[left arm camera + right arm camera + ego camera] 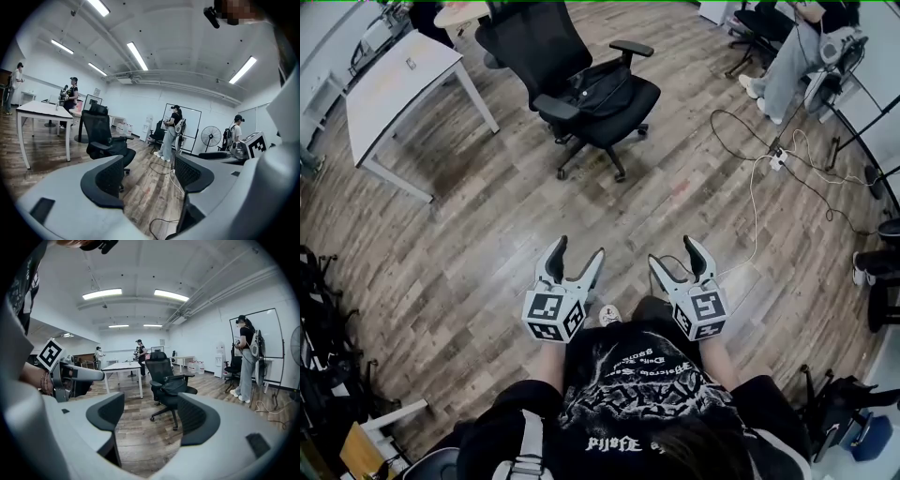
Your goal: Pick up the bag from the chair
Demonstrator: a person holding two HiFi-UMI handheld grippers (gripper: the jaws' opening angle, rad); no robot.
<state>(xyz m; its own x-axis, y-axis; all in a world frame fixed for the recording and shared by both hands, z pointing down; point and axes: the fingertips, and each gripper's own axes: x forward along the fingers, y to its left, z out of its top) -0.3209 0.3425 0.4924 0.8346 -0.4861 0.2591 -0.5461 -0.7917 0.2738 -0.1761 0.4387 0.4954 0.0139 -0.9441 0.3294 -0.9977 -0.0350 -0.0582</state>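
— Because the wooden floor (469, 216) stretches wide between the person and the chair (539, 42), I judge this to be the approach, with nothing in reach yet. Does the white tabletop (398, 80) matter?

— It stands near the chair's left in the head view, so the open way in is over the seat's front, which turns toward the lower right. I count one tabletop there and one chair that bears the load. A second office chair (759, 23) stands well apart at the upper right.

— And the bag (602, 92)?

— One black bag lies on the seat between the two armrests. It looks soft and slumped, so I expect it to sag when lifted.

— Why are the grippers held that way?

— There are two. The left gripper (579, 248) and the right gripper (673, 251) sit side by side before the person's chest. They point toward the chair and slightly down, well apart from the bag. That suggests a two-handed pickup.

— The fingers?

— Four in all, two on each gripper, spread wide and released. Each gripper view shows only floor and the distant chair between them, so nothing is grasped. That width suits a bulky thing.

— Anything smaller?

— Cables (755, 187) trail across the floor at the right, too tangled to count.
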